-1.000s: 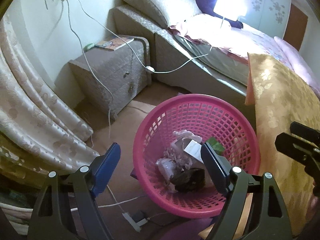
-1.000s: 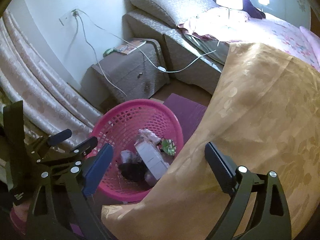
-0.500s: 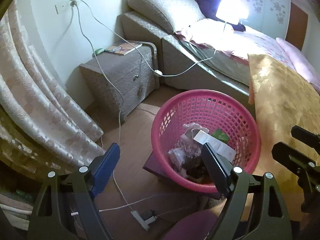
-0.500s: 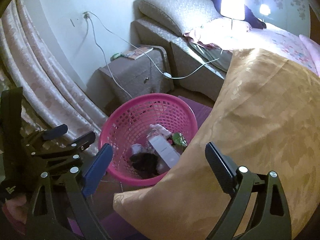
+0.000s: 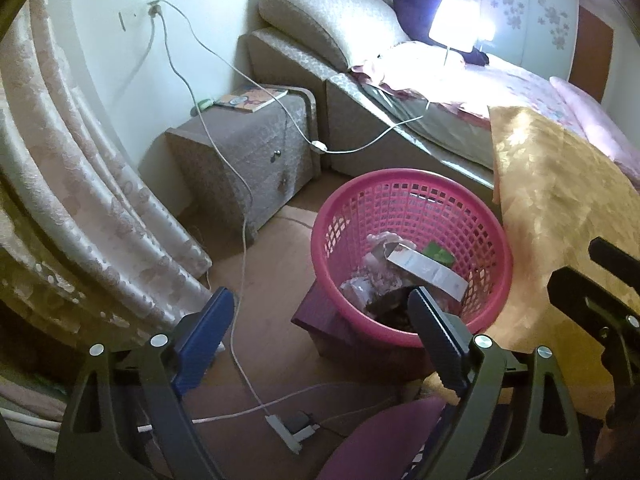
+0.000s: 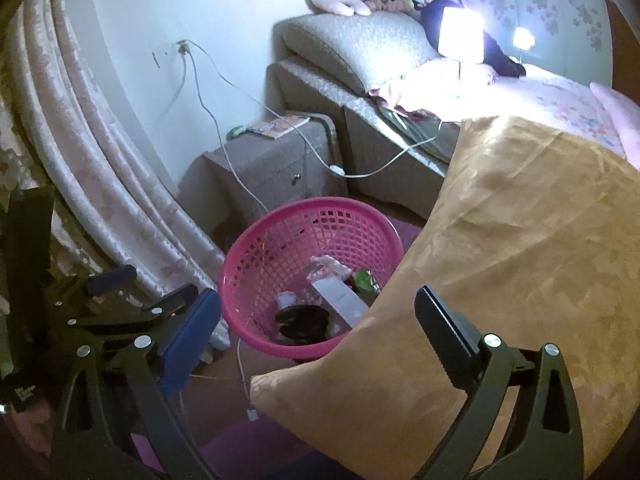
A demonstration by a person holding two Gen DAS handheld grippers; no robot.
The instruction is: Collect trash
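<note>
A pink mesh basket (image 5: 412, 184) stands on the floor beside the bed. It holds a white carton (image 5: 424, 268), a green wrapper (image 5: 440, 254), crumpled wrappers and a dark lump (image 5: 390, 308). My left gripper (image 5: 316, 312) hangs above and short of the basket, its jaws opening with nothing between them. In the right wrist view the basket (image 6: 248, 248) lies ahead, partly hidden by a gold cloth (image 6: 500, 260). My right gripper (image 6: 318, 304) is over that cloth's edge, its jaws opening and empty too.
A fabric nightstand (image 5: 248, 148) with a book stands left of the bed (image 5: 460, 92). White cables (image 5: 244, 240) trail across the floor to a power strip (image 5: 288, 428). Curtains (image 5: 80, 208) hang at left. A purple box (image 5: 320, 316) sits under the basket. A lamp (image 5: 456, 24) glows.
Both grippers have drawn back from the basket, which now sits farther off and smaller in each view. Both pairs of jaws have spread a little wider.
</note>
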